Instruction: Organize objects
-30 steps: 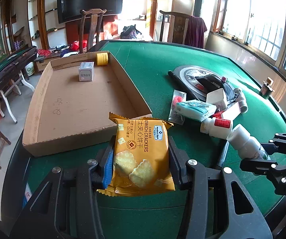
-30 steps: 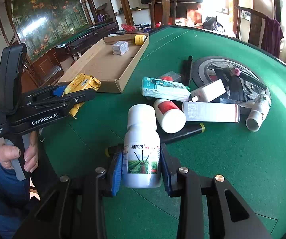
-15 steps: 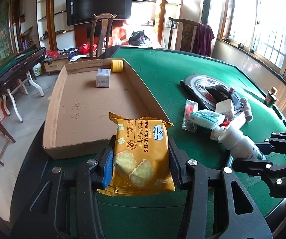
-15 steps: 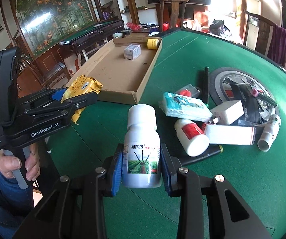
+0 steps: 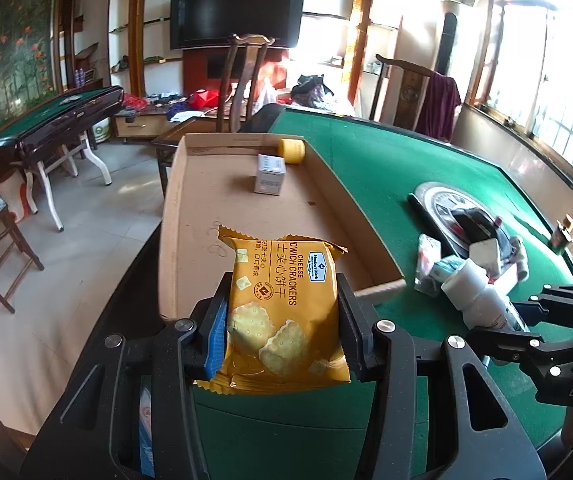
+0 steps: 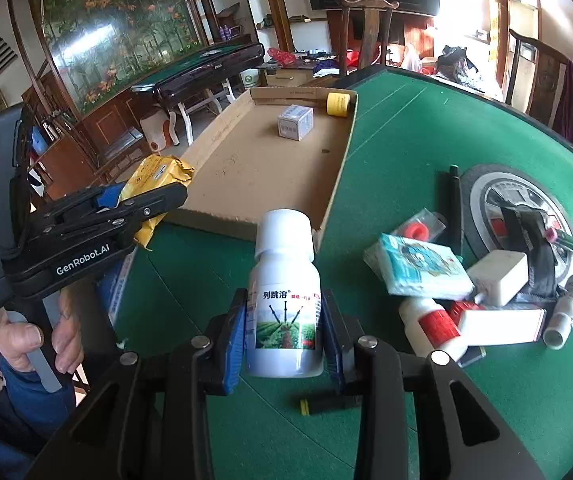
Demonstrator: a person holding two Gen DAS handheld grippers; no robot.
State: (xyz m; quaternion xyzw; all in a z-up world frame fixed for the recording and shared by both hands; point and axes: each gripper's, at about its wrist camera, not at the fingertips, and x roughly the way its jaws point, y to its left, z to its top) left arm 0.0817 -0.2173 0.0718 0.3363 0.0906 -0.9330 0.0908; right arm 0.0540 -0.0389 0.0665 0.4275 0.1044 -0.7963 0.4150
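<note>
My left gripper (image 5: pixel 282 320) is shut on a yellow cheese cracker packet (image 5: pixel 282 304) and holds it above the near end of the cardboard tray (image 5: pixel 214 216). My right gripper (image 6: pixel 284 328) is shut on a white bottle (image 6: pixel 284 300) with a field picture label, held above the green table just before the tray's near right corner (image 6: pixel 318 232). The tray holds a small white box (image 5: pixel 270 168) and a yellow roll (image 5: pixel 292 151) at its far end. The left gripper (image 6: pixel 142 208) with the packet also shows in the right wrist view, and the bottle (image 5: pixel 482 300) in the left wrist view.
A pile lies on the green table (image 6: pixel 406 128) to the right: a teal tissue pack (image 6: pixel 418 266), a white box (image 6: pixel 496 276), a red-labelled bottle (image 6: pixel 434 326), a flat white carton (image 6: pixel 500 324), a white tube (image 6: pixel 566 312), on and around a round grey disc (image 6: pixel 482 184). Wooden chairs stand beyond the table.
Both grippers have risen and moved toward the tray with their loads. The packet now hangs over the tray's near end, and the bottle has come close to the tray's near right corner.
</note>
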